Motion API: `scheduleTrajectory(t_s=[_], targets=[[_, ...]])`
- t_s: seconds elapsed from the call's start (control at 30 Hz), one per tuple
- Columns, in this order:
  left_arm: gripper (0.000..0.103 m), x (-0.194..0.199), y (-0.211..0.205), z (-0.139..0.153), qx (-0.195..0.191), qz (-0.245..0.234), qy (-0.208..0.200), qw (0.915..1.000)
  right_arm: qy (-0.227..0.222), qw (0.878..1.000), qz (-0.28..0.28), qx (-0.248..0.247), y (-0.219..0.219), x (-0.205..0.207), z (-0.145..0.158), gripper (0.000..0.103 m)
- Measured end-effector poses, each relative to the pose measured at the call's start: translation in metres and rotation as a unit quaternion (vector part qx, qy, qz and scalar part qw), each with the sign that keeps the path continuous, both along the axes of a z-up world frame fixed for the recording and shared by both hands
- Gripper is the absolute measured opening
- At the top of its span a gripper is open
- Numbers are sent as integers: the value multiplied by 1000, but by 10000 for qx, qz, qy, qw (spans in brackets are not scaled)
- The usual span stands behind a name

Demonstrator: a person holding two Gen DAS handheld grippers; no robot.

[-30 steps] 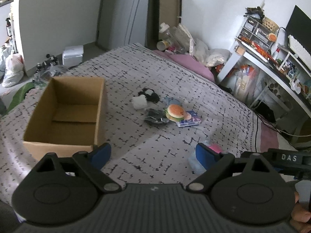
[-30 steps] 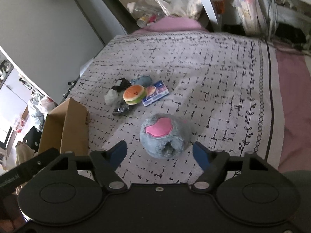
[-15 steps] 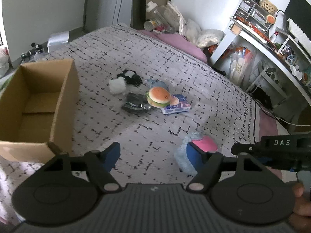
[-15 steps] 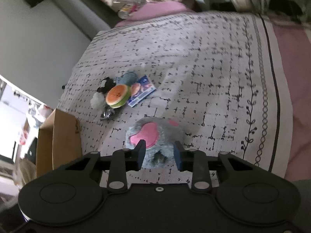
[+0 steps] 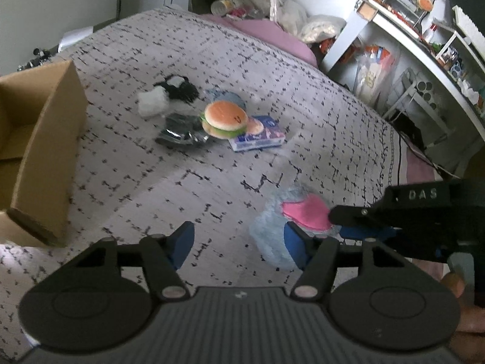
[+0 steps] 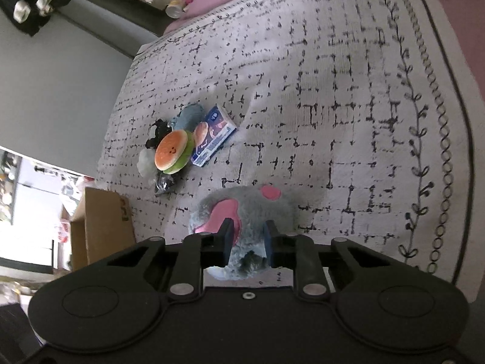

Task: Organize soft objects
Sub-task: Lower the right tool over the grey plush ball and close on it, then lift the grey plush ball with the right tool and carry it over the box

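Right wrist view: right gripper (image 6: pixel 247 236) pinching grey-blue plush (image 6: pixel 242 209) with pink patches, plush lying on patterned bedspread (image 6: pixel 348 106). Left gripper (image 5: pixel 239 242) hanging half-open over bedspread, jaws just closing, nothing between pads. Burger toy (image 5: pixel 224 119) sitting farther back; cardboard box (image 5: pixel 45 157) standing left.

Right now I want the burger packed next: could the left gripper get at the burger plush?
Probably yes. The left gripper is open and empty, and bare bedspread lies between it and the burger plush, which sits on top of the pile.
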State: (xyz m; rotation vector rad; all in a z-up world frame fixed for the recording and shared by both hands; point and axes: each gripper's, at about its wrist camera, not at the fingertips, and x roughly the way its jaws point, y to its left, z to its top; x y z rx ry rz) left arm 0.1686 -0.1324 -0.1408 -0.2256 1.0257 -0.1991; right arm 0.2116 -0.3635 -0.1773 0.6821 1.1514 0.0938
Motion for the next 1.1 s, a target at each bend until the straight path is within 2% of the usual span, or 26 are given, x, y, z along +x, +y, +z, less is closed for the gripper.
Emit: scheduleTrajectory(t_s=[0.3, 0.43, 0.47, 0.53, 0.73, 0.93, 1.1], targets=[[62, 10, -16, -12, -74, -76, 123, 9999, -94, 9967, -199, 783, -10, 13, -14, 20], [62, 15, -22, -19, -39, -110, 169, 9998, -164, 9946, -269, 986, -13, 17, -17, 20], [62, 17, -23, -22, -26, -88, 185, 9998, -190, 9946, -263, 991, -13, 17, -16, 20], [54, 20, -22, -27, -53, -8, 237, 9997, -212, 9948, -243, 967, -12, 18, -16, 20], [37, 28, -21, -28, -314, 121, 182, 9993, -246, 9957, -216, 864, -11, 19, -15, 23], [34, 37, -18, -28, -432, 334, 202, 9983, -278, 9977, -201, 593, -11, 19, -14, 25], [34, 44, -18, -32, -465, 387, 246, 9979, -60, 9992, -201, 333, -9, 22, -21, 26]])
